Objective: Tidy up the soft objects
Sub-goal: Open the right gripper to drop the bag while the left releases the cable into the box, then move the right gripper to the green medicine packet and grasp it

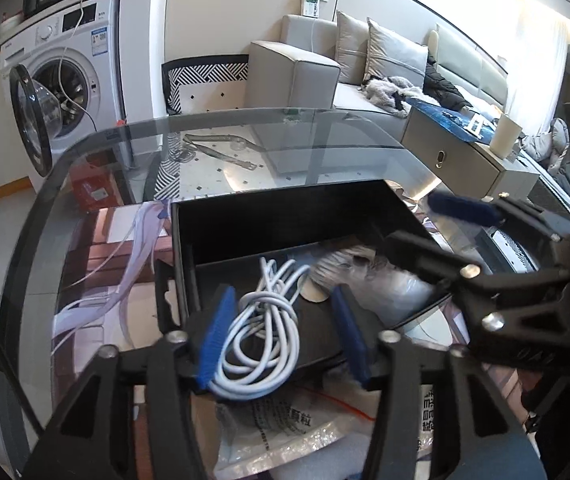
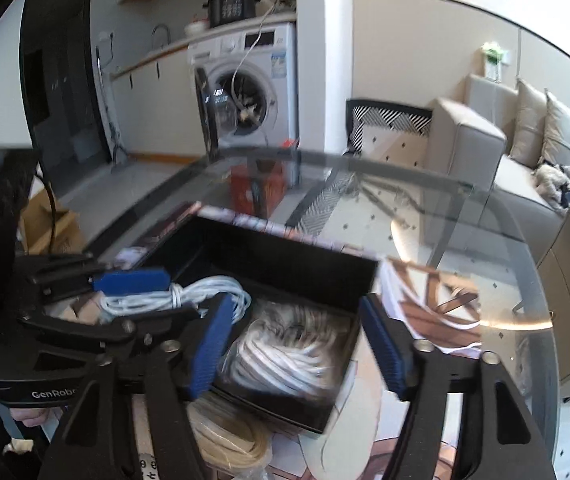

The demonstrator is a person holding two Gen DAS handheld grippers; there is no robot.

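Nearest my left cam: left gripper [image 1: 283, 334] over the near rim of the black box [image 1: 245, 216], jaws partly apart. White cable coil [image 1: 259, 340] sat between the blue pads; pads looked just clear of it, contact hard to tell. Coil lay in the box's near left part. Bagged white cord bundle [image 2: 285, 344] sat in the box's right part. My right gripper [image 2: 297, 344] hung above that bundle, jaws wide, holding nothing. Box rested on the glass table [image 1: 325, 152]. Beige cord bag [image 2: 229, 436] lay on the table just near of the box. Washing machine [image 1: 65, 76] far left.
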